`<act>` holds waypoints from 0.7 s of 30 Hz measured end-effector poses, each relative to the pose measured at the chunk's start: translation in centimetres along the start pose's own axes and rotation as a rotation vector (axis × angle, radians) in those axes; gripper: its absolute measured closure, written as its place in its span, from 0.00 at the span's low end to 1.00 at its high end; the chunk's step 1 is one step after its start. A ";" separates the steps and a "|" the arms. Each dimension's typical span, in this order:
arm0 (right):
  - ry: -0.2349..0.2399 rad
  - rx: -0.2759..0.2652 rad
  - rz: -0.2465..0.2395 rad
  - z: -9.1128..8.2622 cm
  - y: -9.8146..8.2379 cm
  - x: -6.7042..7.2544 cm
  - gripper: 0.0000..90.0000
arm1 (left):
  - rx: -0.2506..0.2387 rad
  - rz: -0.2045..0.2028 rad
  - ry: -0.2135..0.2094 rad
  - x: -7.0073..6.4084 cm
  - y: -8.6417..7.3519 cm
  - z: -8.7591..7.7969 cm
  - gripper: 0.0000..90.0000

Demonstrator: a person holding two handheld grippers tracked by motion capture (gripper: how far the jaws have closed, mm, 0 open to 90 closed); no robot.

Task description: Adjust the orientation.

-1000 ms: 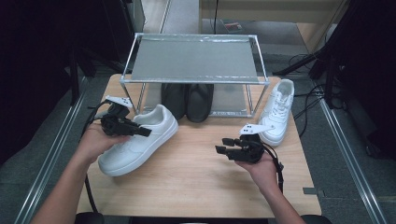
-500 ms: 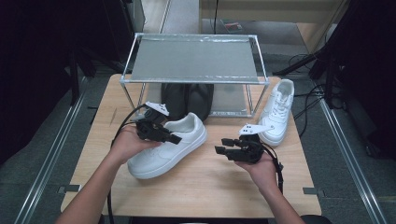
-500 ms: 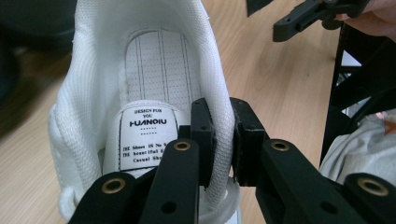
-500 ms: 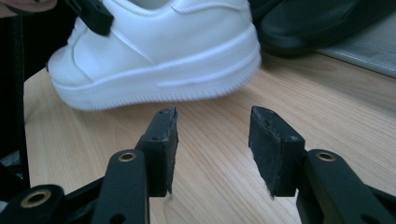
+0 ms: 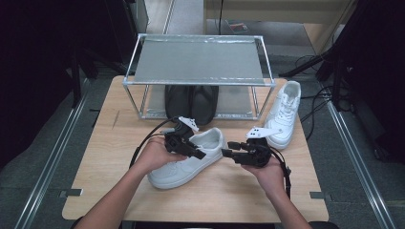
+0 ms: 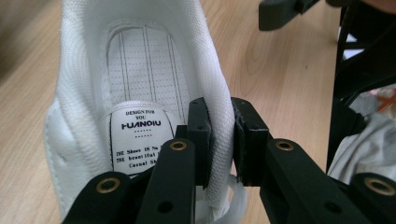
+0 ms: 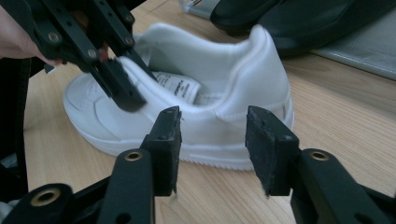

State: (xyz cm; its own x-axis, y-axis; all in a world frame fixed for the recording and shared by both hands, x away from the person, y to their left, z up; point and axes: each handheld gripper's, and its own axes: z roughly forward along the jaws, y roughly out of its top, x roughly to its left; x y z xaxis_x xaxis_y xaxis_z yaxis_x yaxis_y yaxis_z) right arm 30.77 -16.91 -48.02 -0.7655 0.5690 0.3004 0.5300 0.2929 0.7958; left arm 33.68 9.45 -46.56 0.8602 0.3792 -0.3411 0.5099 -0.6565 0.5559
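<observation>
A white sneaker [image 5: 191, 164] lies on the wooden table [image 5: 229, 200], heel toward the right. My left gripper [image 5: 200, 153] is shut on the side wall of its collar, one pad inside the shoe and one outside [image 6: 220, 126]; its jaws have just been opening a little with the wall still between them. The label on the sneaker's tongue [image 6: 137, 128] sits just left of the inner pad. My right gripper [image 5: 228, 149] stands open a short way from the heel [image 7: 261, 79]. Its jaws [image 7: 212, 135] have just been closing with nothing between them.
A second white sneaker [image 5: 285, 114] lies at the right, beside a metal-framed rack [image 5: 198, 59]. A pair of black shoes [image 5: 191, 102] sits under the rack's shelf, just behind the held sneaker. Bare table lies at the left and front.
My left gripper has carried the white sneaker rightward toward the table's middle and the right gripper. The right hand has stayed where it was.
</observation>
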 end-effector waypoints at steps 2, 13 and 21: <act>0.004 0.000 -0.012 0.0 0.0 0.0 0.66 | -0.012 0.014 0.014 -0.1 0.1 0.0 0.86; 0.014 -0.007 -0.020 0.4 0.2 -0.1 0.72 | -0.130 -0.029 0.019 -0.5 -1.2 -3.4 0.73; 0.043 -0.017 -0.049 0.9 1.4 0.3 0.87 | -0.240 -0.063 0.071 -1.9 -4.1 -5.6 0.83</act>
State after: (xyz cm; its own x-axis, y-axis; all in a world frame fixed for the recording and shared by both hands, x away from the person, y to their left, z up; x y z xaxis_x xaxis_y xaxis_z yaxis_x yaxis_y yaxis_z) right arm 31.62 -15.61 -47.27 -0.8058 0.5204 0.2827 0.4852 0.3064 0.8189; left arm 30.01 15.05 -43.93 0.8213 0.4644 -0.3313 0.5433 -0.4599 0.7023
